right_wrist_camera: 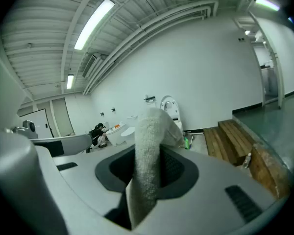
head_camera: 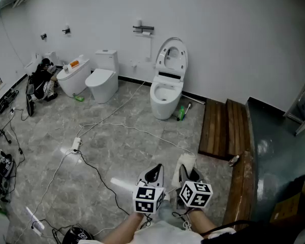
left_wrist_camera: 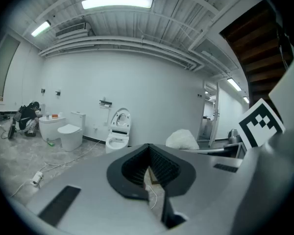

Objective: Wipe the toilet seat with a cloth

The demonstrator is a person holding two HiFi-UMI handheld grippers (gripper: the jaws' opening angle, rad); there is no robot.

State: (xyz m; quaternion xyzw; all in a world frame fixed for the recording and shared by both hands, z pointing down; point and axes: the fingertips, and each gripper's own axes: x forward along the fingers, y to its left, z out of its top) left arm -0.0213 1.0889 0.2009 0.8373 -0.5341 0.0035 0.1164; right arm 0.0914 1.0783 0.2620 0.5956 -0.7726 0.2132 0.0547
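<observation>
Three white toilets stand along the far wall. Two sit close together at the far left, one (head_camera: 102,81) with a cistern and the other (head_camera: 73,76) with small items on its closed top. The third, the open toilet (head_camera: 167,91), stands apart to their right with its lid (head_camera: 172,56) raised against the wall.

There are two green bottles: one (head_camera: 181,113) just right of the open toilet's base, one (head_camera: 79,98) lying on the floor between the left pair. Two wooden platforms (head_camera: 222,128) lie side by side at the right. One power strip (head_camera: 76,145) sits mid-floor among white cables.

There are two grippers, both near and side by side. The left gripper (head_camera: 153,173) has its jaws pressed together with nothing between them. The right gripper (head_camera: 187,175) is clamped on the single white cloth (right_wrist_camera: 148,146), which runs up between the jaws and folds over past their tips. Seen from the head view, the cloth points toward the open toilet, which lies well apart from it, across the grey marbled floor (head_camera: 117,151).
</observation>
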